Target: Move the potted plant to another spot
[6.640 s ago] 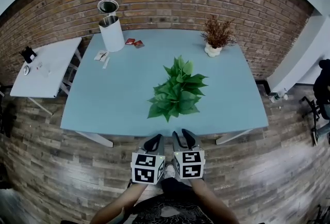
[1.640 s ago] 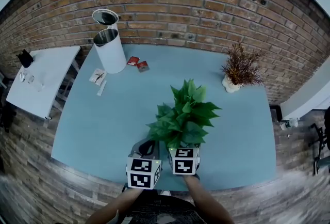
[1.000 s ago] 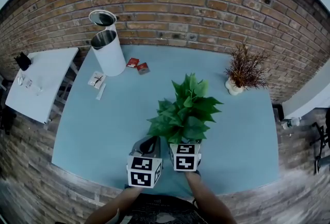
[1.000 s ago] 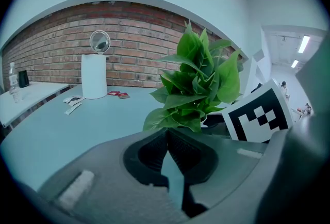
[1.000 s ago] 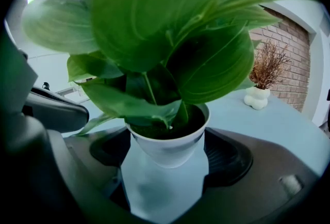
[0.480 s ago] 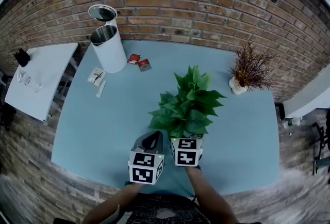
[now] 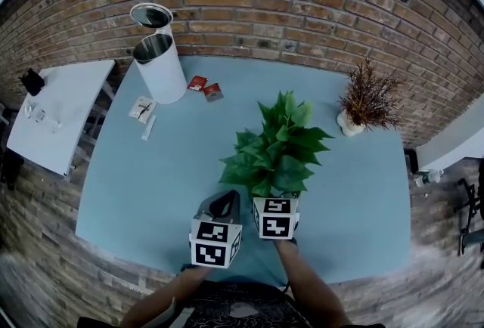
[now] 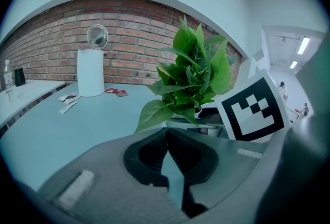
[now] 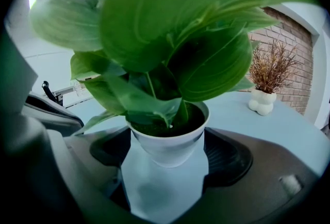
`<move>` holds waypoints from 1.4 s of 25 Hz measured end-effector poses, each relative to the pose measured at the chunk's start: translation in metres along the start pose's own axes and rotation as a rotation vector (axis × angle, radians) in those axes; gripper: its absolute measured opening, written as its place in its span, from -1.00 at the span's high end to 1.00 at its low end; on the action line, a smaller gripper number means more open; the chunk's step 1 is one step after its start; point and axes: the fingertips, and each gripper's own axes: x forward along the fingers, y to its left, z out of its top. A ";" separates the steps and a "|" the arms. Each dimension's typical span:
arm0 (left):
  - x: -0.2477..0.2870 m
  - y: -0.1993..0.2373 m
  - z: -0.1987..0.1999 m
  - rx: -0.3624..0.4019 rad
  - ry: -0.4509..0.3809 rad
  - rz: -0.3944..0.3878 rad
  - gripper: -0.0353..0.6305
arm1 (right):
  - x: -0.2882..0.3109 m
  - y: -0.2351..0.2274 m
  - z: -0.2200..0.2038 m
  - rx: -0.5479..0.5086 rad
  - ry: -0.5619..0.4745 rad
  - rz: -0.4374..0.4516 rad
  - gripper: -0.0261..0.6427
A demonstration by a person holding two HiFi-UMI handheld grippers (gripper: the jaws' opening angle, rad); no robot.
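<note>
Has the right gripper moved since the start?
Yes: right gripper went forward, from short of the table's near edge to over it, at the potted plant.

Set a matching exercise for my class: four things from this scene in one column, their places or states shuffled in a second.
1 potted plant
2 dried plant
3 white bin
4 left gripper

A jaws together, empty
B far left corner of the table
C between the right gripper jaws
D far right corner of the table

Pairs: 1-C, 2-D, 3-B, 4-A
</note>
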 end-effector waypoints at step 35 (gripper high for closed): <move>-0.056 -0.036 -0.011 -0.019 -0.069 0.031 0.89 | -0.082 0.021 -0.019 -0.018 -0.032 0.041 0.29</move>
